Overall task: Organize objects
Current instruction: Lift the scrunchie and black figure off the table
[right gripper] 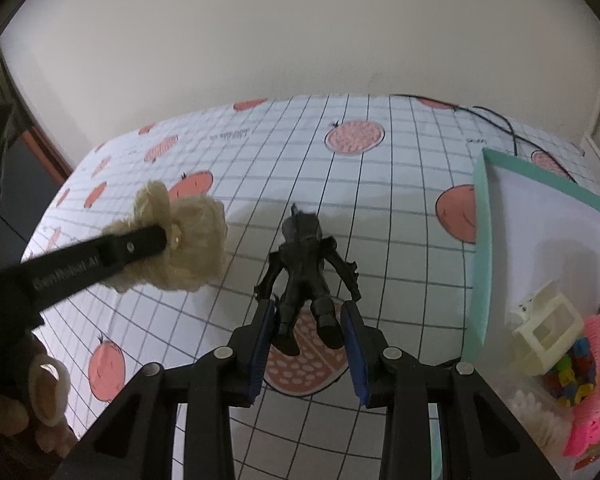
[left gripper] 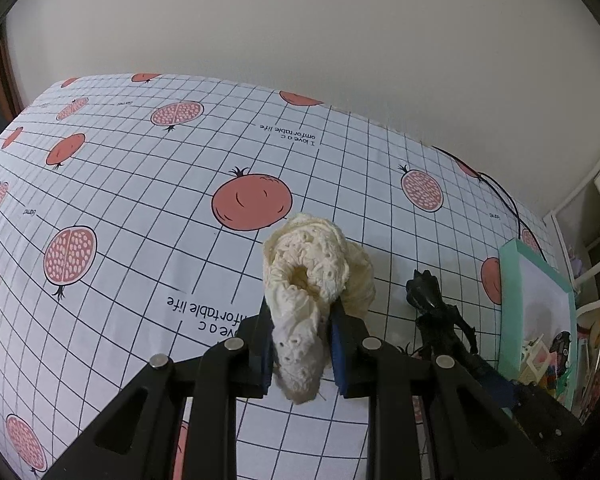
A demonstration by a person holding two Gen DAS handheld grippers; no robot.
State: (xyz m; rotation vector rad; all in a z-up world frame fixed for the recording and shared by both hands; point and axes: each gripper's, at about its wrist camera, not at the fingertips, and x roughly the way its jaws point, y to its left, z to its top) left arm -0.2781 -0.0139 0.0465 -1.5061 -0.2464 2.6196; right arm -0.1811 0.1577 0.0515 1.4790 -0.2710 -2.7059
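While my left gripper [left gripper: 300, 344] is clamped on a cream crocheted bundle [left gripper: 316, 268], its lower tail hangs between the blue pads and hides the cloth beneath it. Item: the bundle, lifted off the gridded pomegranate tablecloth [left gripper: 140, 200]; from my right wrist view it blurs behind the black left finger [right gripper: 100, 256]. Item: my right gripper [right gripper: 310, 340], jaws spread apart around the legs of a black figurine [right gripper: 304, 264]; whether the pads touch it I cannot tell. The figurine lies on the tablecloth, head away from me, details lost in its dark surface. Item: a mint-rimmed box [right gripper: 480, 240] at the right, just beside the figurine, cut off by the frame edge; inside, a cream plastic piece [right gripper: 544, 328] and small coloured bits, hard to identify.
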